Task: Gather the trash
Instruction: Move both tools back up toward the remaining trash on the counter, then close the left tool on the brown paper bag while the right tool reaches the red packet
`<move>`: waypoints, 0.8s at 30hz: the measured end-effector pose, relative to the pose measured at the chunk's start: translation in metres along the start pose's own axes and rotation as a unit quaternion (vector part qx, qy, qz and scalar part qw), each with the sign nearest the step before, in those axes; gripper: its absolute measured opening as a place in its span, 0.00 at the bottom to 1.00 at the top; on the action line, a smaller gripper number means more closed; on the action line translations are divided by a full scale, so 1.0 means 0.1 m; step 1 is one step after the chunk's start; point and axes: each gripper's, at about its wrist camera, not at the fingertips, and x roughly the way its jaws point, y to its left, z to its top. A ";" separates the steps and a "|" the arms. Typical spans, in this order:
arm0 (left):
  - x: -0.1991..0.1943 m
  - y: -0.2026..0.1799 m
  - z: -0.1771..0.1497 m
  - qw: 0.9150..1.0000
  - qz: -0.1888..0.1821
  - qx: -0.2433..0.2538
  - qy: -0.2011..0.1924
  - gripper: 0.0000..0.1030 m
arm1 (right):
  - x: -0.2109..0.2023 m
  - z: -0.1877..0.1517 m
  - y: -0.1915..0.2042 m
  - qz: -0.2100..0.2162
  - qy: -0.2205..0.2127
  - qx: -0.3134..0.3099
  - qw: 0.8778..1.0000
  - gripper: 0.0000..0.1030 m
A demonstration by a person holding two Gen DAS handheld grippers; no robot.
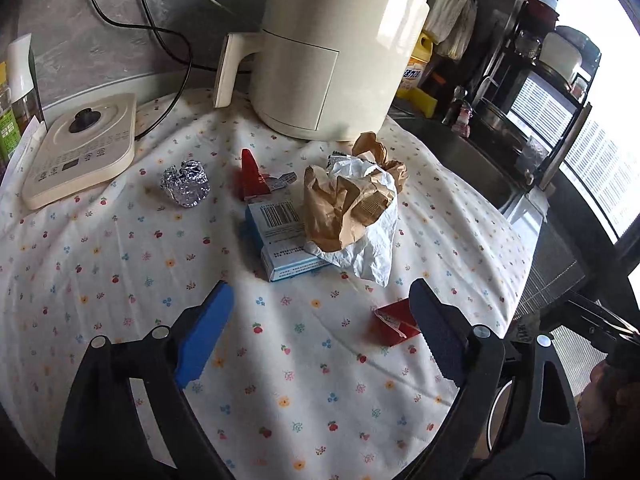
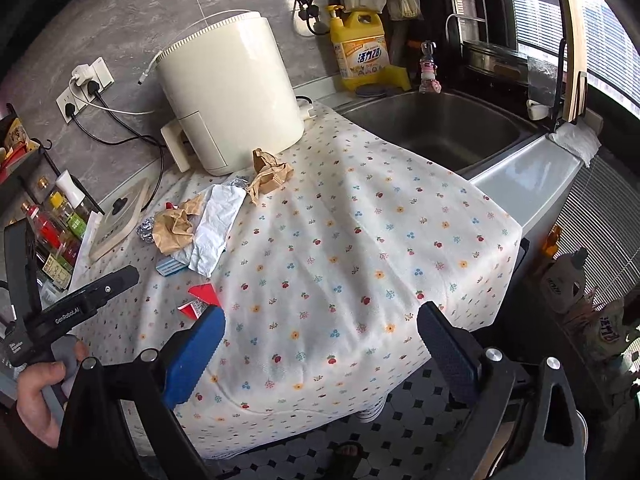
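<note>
Crumpled brown paper (image 1: 340,208) beside foil ball (image 1: 186,184); both hand-held grippers (image 1: 320,336) (image 2: 320,356) apart.

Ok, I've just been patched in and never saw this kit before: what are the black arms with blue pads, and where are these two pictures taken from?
Each picture comes from a fisheye camera on a hand-held pair of tongs, looking along its two fingers. There is no robot: a person's hand holds each tool. One view is from the left tongs, the other from the right tongs. Both stand open and hold nothing. On the flowered cloth lies the trash: a foil ball, crumpled paper over a blue box, and red wrappers. Behind stands a cream appliance; to the right is a sink.
</note>
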 end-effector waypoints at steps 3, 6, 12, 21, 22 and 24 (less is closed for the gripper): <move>0.04 0.02 0.10 1.000 -0.013 0.005 -0.011 0.82 | 0.01 0.00 -0.01 -0.016 0.000 0.010 1.000 0.92; 0.14 -0.01 0.23 0.999 -0.025 0.019 -0.012 0.77 | 0.02 -0.01 -0.02 -0.030 -0.001 0.019 0.999 0.92; 0.37 -0.15 0.41 0.998 -0.032 0.045 0.002 0.65 | 0.01 0.01 0.01 -0.039 -0.004 0.017 0.999 0.91; 0.40 -0.12 0.42 0.998 -0.048 0.042 0.010 0.17 | 0.17 0.08 0.17 -0.013 0.010 0.010 1.000 0.88; 0.33 -0.10 0.41 0.998 -0.055 0.042 0.001 0.17 | 0.20 0.09 0.22 -0.006 0.012 0.004 1.000 0.88; 0.23 -0.02 0.38 0.998 -0.052 0.040 -0.008 0.17 | 0.28 0.11 0.34 0.010 0.019 -0.009 1.000 0.87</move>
